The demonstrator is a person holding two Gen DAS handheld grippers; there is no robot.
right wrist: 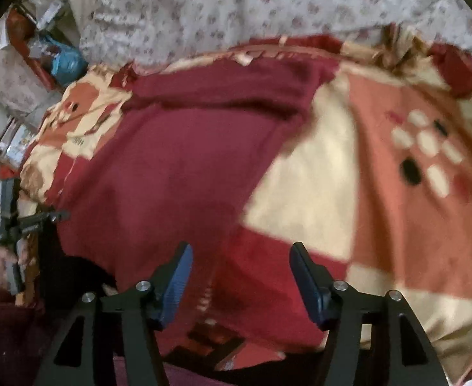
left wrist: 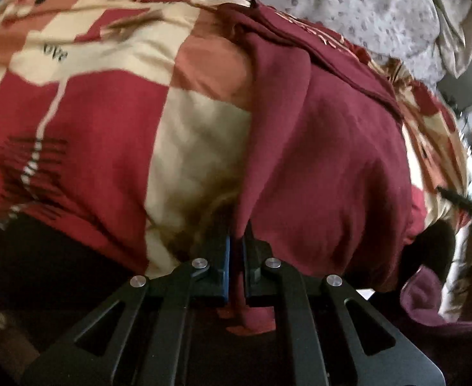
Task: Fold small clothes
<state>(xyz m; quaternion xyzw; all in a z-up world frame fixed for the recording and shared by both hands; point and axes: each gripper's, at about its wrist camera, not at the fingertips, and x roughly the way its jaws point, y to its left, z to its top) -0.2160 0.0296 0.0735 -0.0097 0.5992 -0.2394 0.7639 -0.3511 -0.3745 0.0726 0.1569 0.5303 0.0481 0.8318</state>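
Maroon knitted garment (left wrist: 326,148), soft and thick, spread flat on a patterned blanket (left wrist: 113,106) of red, cream and terracotta blocks; lies with one long edge running straight down the left wrist view towards the camera, a folded band with pale stitching across its far end. Near edge bunched into a ridge at the left gripper (left wrist: 236,251), black fingers with blue pads pressed together, seemingly pinching that fold of maroon cloth, though the blur and shadow there make the contact hard to confirm. Seen from the right wrist view as a broad maroon panel (right wrist: 171,167), far hem rolled into a thick horizontal ridge, right-hand edge slanting down towards the camera across the cream and red blocks. Right gripper (right wrist: 240,273) hanging over the near part of that panel and the red block beside it, fingers spread well apart, nothing between the blue pads (right wrist: 178,276). Plenty of bare blanket to the right of the garment, with a flower motif (right wrist: 426,148) of cream ovals. Beyond the blanket's far edge, a pale floral sheet (right wrist: 236,9). At the left rim, cluttered room corner with a blue bag (right wrist: 67,61), small and unclear.
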